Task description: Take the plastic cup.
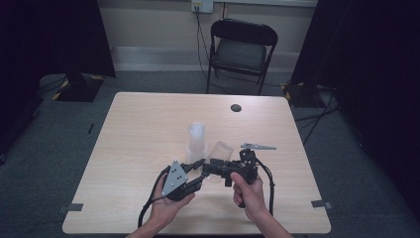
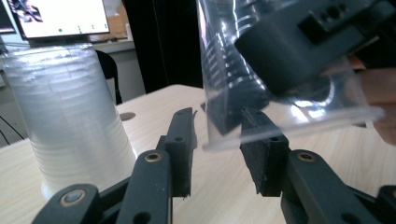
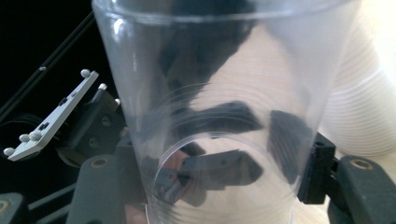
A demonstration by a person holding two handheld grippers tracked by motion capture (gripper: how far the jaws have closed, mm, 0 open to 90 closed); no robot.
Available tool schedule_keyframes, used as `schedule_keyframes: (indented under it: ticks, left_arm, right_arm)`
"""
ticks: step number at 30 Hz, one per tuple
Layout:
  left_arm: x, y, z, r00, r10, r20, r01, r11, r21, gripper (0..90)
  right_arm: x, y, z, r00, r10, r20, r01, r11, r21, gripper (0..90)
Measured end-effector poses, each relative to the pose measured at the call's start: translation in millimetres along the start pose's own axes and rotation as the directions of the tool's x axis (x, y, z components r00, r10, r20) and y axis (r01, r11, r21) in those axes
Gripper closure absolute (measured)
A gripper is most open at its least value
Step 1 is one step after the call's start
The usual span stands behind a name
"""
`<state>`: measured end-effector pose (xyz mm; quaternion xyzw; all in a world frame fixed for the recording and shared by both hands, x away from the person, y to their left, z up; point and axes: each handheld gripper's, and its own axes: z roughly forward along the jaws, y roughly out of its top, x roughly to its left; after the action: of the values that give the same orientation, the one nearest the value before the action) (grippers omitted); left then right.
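Observation:
A stack of clear plastic cups (image 1: 196, 139) stands upside down near the table's middle; it rises at the left of the left gripper view (image 2: 70, 116) and at the right edge of the right gripper view (image 3: 359, 102). My right gripper (image 1: 212, 169) (image 3: 210, 177) is shut on a single clear cup (image 1: 221, 150) (image 3: 219, 93), held tilted just right of the stack. My left gripper (image 1: 199, 171) (image 2: 217, 140) has its jaws on either side of that cup's rim edge (image 2: 280, 93), with a gap at each pad. Its grey plate (image 3: 51, 116) shows beside the cup.
A dark round hole (image 1: 236, 107) sits in the table's far right part. A black folding chair (image 1: 240, 49) stands behind the table. Tape marks lie at the near corners (image 1: 322, 204). A lit monitor (image 2: 60, 16) is in the background.

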<state>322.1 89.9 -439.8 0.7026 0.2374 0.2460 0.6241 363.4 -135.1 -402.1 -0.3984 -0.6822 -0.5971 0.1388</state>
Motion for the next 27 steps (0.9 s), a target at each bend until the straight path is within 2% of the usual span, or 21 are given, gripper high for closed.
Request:
schedule_keyframes:
  ticks: [2,8,10,12,17,22,24,27]
  left_arm:
    - [0.1,-0.1,0.5,0.9998,-0.02,0.0,0.02,0.9998,-0.01,65.0]
    - [-4.1,2.1,-0.9,0.9995,0.016,-0.028,-0.017,0.9987,-0.047,65.9]
    - [-4.8,2.1,-0.9,0.999,0.023,-0.039,-0.025,0.9982,-0.054,65.9]
    - [-5.6,2.0,-1.1,0.9979,0.046,-0.046,-0.049,0.9972,-0.057,65.9]
    - [-8.9,2.4,-2.7,0.9949,0.072,-0.071,-0.077,0.9944,-0.073,65.3]
    - [-8.6,3.4,-3.5,0.9947,0.066,-0.079,-0.073,0.9936,-0.087,66.0]
    - [-8.1,3.2,-2.8,0.996,0.054,-0.071,-0.06,0.994,-0.092,66.4]
    - [-7.7,3.1,-3.1,0.9955,0.069,-0.064,-0.075,0.9931,-0.09,68.9]
  right_arm:
    - [1.3,-0.7,2.3,0.9999,0.009,-0.011,-0.009,1.0,0.003,36.2]
    - [1.1,-1.8,5.1,0.9996,0.027,-0.008,-0.026,1.0,0.008,36.2]
    - [1.1,-2.7,6.0,0.9989,0.042,-0.021,-0.042,0.999,0.012,36.3]
    - [1.4,-4.1,8.0,0.9984,0.049,-0.029,-0.049,0.999,0.016,36.2]
    - [2.5,-6.0,8.9,0.9931,0.11,-0.041,-0.11,0.994,0.012,36.3]
    - [4.0,-7.0,11.0,0.9919,0.118,-0.047,-0.117,0.993,0.025,36.3]
    - [3.8,-7.0,11.8,0.99,0.128,-0.058,-0.127,0.991,0.029,36.1]
    - [4.3,-7.9,13.0,0.989,0.137,-0.057,-0.135,0.99,0.039,35.2]
